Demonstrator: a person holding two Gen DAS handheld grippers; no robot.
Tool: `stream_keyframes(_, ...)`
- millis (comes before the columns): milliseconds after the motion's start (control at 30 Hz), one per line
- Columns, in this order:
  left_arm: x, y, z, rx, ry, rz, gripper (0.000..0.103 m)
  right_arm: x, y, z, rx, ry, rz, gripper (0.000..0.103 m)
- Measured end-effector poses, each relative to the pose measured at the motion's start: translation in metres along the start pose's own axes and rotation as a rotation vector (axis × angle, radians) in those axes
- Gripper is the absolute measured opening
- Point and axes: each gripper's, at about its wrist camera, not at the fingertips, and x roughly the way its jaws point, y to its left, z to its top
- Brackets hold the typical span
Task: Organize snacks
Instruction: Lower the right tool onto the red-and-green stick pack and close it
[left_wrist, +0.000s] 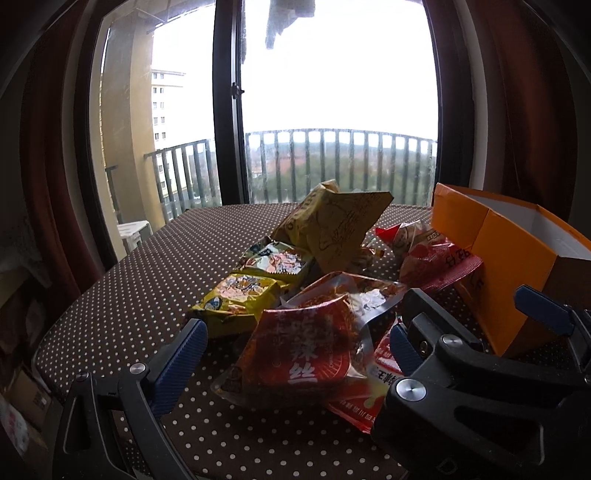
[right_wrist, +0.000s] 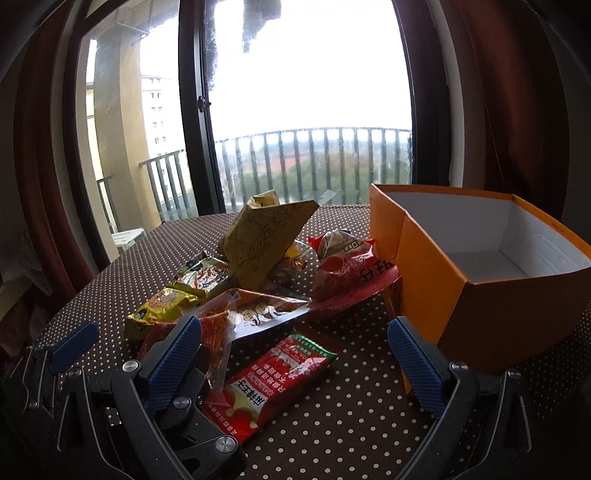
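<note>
A pile of snack packets lies on a brown polka-dot table (left_wrist: 140, 266). My left gripper (left_wrist: 295, 354) is open, its jaws either side of a red spicy-strips pouch (left_wrist: 306, 347). My right gripper (right_wrist: 295, 354) is open above a flat red packet (right_wrist: 273, 384). Behind them lie two yellow packets (left_wrist: 236, 299) (right_wrist: 162, 306), a tan paper bag (left_wrist: 340, 225) (right_wrist: 266, 236) and a red puffed bag (left_wrist: 436, 262) (right_wrist: 347, 266). An open orange box (right_wrist: 443, 280) (left_wrist: 517, 266), white and empty inside, stands to the right.
A large window with a dark frame (left_wrist: 227, 110) and balcony railing (left_wrist: 332, 162) is behind the table. Dark red curtains (right_wrist: 517, 110) hang on both sides. Cardboard boxes (left_wrist: 22, 410) sit on the floor at the left.
</note>
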Motion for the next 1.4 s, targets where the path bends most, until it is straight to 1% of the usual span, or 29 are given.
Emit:
stream_keyframes(133,0.012,0.001,-0.007,-0.023,0.025,-0.006,0.097,0.011,0.0,-0.006,0.006,0.042,-0.005,0.102)
stream_keyframes(200,0.025,0.002,-0.011,-0.037,0.021,-0.011,0.097,0.017,-0.001,-0.008,0.012,0.06,-0.016,0.102)
stream_keyframes(300,0.034,0.0,-0.013,-0.042,0.046,-0.023,0.096,0.025,-0.005,-0.01,0.03,0.096,-0.025,0.102)
stream_keyframes(467,0.047,-0.005,-0.012,-0.062,0.067,-0.035,0.096,0.035,-0.012,-0.008,0.056,0.114,-0.043,0.102)
stream_keyframes(567,0.051,-0.007,-0.014,-0.073,0.079,-0.028,0.095,0.04,-0.014,-0.009,0.064,0.134,-0.051,0.1)
stream_keyframes(733,0.059,-0.007,-0.015,-0.056,0.095,-0.017,0.092,0.05,-0.014,-0.009,0.072,0.165,-0.049,0.1)
stream_keyframes(933,0.061,-0.003,-0.02,0.009,0.108,0.022,0.09,0.064,-0.006,-0.013,0.06,0.226,-0.024,0.098)
stream_keyframes(1067,0.06,-0.004,-0.024,0.043,0.11,0.026,0.089,0.074,-0.001,-0.017,0.066,0.272,-0.01,0.095)
stream_keyframes(1133,0.061,-0.005,-0.024,0.05,0.11,0.029,0.089,0.078,-0.001,-0.018,0.073,0.293,-0.008,0.092)
stream_keyframes(1167,0.062,-0.005,-0.024,0.047,0.115,0.027,0.089,0.079,0.001,-0.018,0.056,0.293,-0.016,0.09)
stream_keyframes(1233,0.063,-0.005,-0.024,0.048,0.115,0.028,0.089,0.08,0.003,-0.017,0.037,0.3,-0.031,0.084)
stream_keyframes(1267,0.064,-0.005,-0.023,0.044,0.124,0.021,0.088,0.08,0.007,-0.017,0.009,0.296,-0.044,0.075)
stream_keyframes(1333,0.064,-0.006,-0.023,0.041,0.13,0.009,0.087,0.08,0.006,-0.017,0.007,0.298,-0.043,0.072)
stream_keyframes(1367,0.064,-0.006,-0.023,0.041,0.132,0.005,0.086,0.08,0.006,-0.017,-0.001,0.297,-0.047,0.065)
stream_keyframes(1400,0.063,-0.006,-0.023,0.037,0.135,0.0,0.086,0.079,0.005,-0.018,0.004,0.295,-0.045,0.063)
